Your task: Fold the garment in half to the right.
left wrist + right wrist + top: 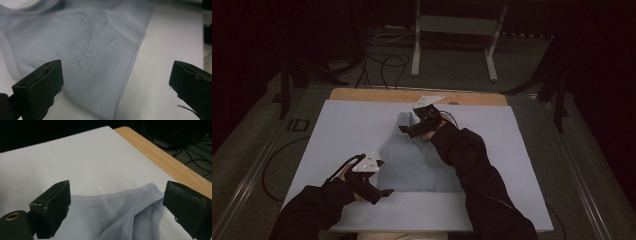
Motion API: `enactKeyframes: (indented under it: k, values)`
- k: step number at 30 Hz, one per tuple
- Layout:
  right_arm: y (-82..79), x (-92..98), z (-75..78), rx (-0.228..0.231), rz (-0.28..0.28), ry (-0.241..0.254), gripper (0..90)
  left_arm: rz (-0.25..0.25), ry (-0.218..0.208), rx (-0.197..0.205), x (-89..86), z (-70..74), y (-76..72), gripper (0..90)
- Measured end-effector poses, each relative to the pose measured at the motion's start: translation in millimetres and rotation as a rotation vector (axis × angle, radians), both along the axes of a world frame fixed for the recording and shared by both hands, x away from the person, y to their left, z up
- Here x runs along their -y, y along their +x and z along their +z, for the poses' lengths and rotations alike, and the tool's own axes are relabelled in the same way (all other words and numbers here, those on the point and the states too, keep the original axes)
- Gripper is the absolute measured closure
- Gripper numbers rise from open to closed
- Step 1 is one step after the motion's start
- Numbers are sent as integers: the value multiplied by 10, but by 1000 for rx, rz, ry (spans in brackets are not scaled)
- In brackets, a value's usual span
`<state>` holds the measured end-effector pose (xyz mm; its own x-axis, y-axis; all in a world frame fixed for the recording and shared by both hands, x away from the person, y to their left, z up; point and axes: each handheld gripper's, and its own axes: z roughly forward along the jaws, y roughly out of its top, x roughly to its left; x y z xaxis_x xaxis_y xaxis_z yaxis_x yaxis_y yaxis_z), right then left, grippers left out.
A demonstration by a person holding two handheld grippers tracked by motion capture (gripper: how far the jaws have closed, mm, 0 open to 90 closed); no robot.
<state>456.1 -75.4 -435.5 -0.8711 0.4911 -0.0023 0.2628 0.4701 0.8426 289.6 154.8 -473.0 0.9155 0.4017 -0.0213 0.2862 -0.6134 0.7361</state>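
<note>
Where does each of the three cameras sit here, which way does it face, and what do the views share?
High view: fixed above the person's side, facing forward and down on the white board; both sleeves, the left gripper and the right gripper show.
Left gripper view: rides the left gripper, looking between its open jaws at the hem side of the pale blue garment.
Right gripper view: rides the right gripper, looking between its open jaws across the garment's strap end toward the board's far corner and the wooden table edge.
Shared: all three show the garment and the board.
</note>
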Motion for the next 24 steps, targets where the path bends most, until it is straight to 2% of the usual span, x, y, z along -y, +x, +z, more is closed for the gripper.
enactKeyframes:
  k: [11, 13, 17, 20, 24]
  values:
    - [300, -174, -174, -53, -29, -37, 83, 15, 57, -38, -39, -160, 6, 3]
    - [427, -227, -228, -69, -54, -48, 85, 29, 62, -68, -71, -205, 18, 3]
    - [569, -301, -290, -103, -73, -53, 86, 46, 80, -88, -82, -242, 18, 4]
    - [659, -334, -324, -121, -87, -51, 112, 51, 83, -90, -90, -251, 15, 31]
    - [752, -360, -356, -135, -99, -69, 130, 57, 117, -104, -122, -288, 11, 69]
